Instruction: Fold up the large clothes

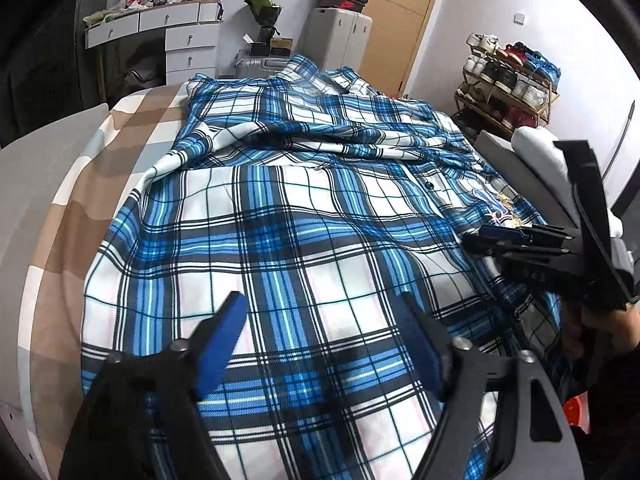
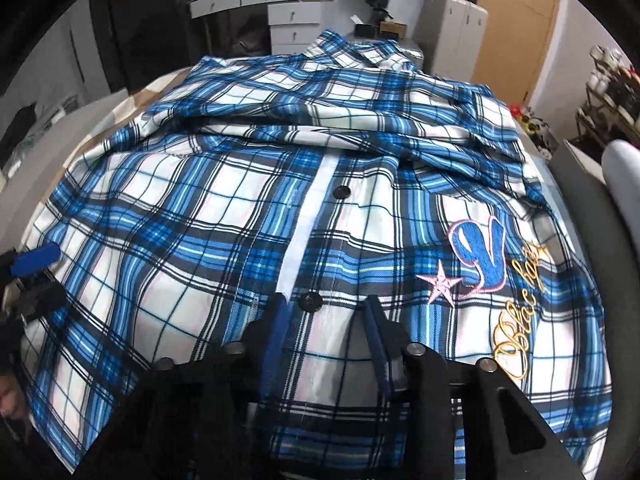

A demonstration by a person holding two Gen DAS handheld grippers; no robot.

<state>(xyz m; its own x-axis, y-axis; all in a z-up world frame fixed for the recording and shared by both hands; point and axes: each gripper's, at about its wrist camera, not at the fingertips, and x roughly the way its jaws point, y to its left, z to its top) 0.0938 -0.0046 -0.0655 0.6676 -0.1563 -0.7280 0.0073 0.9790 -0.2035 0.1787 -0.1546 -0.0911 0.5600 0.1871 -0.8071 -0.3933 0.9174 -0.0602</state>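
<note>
The left gripper (image 1: 320, 336) had its two blue-padded jaws spread wide, with nothing between them but the cloth lying below; it was angled down over the near panel of the plaid shirt (image 1: 288, 240). The right gripper (image 2: 326, 320) was also pitched down, its jaws set over the front placket close to the nearer of two black buttons (image 2: 310, 302), the other button (image 2: 342, 192) lying farther up the same white strip. A bulge of fabric rose between its two blue pads (image 2: 276, 340), but whether they were pressing on it could not be told. In the left wrist view the right gripper (image 1: 486, 237) reached in from the right edge with its fingers lying close together and low over the shirt, and a dark-sleeved hand (image 1: 600, 320) sat behind it.

One shirt, blue, white and black, lay spread button-side up across the bed (image 1: 80, 208), its sleeves bunched in folds across the upper half. On its chest were one pink embroidered star (image 2: 440, 282), one large blue letter and a line of gold script. Beyond the bed stood one white drawer unit (image 1: 176, 36) and one shoe rack (image 1: 508, 84).
</note>
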